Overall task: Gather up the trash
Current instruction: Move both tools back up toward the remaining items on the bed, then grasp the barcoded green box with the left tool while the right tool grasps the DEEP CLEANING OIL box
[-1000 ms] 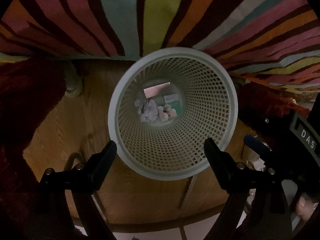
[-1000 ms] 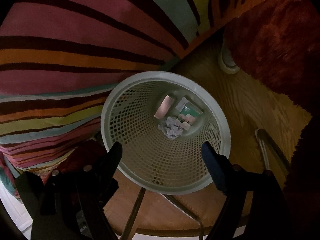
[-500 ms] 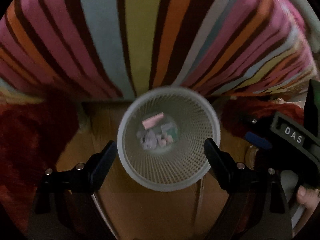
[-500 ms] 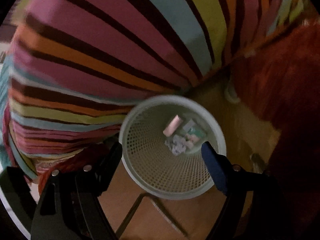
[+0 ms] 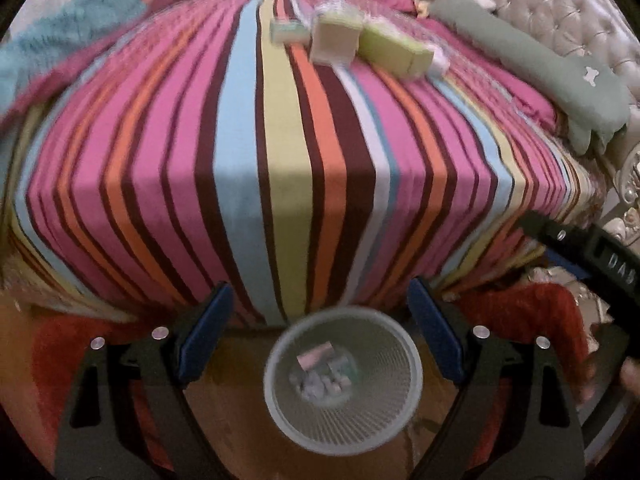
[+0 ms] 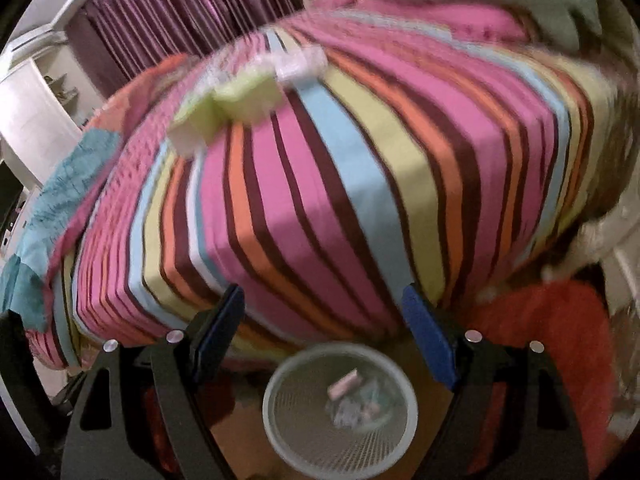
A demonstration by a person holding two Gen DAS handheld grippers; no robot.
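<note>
White plastic mesh forms the wastebasket [image 5: 344, 380], which stands on the wooden floor [image 5: 240, 408] low in both wrist views, below and between the blue pads of each tool. The left gripper [image 5: 320, 328] has its jaws spread wide with nothing between them; the right gripper [image 6: 322, 332] is likewise parted and empty. Inside the basket lie crumpled paper [image 5: 316, 390], a pink wrapper [image 5: 314, 356] and other small scraps, blurred. More trash sits well apart from both grippers, on top of the bed: pale green and cream boxes [image 5: 360, 44] clustered near the far side of the striped bedspread [image 5: 280, 168], whose pink, orange, blue, yellow and brown bands hang down just behind the basket. A red rug [image 5: 528, 320] flanks the basket. A tufted headboard [image 5: 520, 4] and purple curtains [image 6: 180, 20] close the room.
</note>
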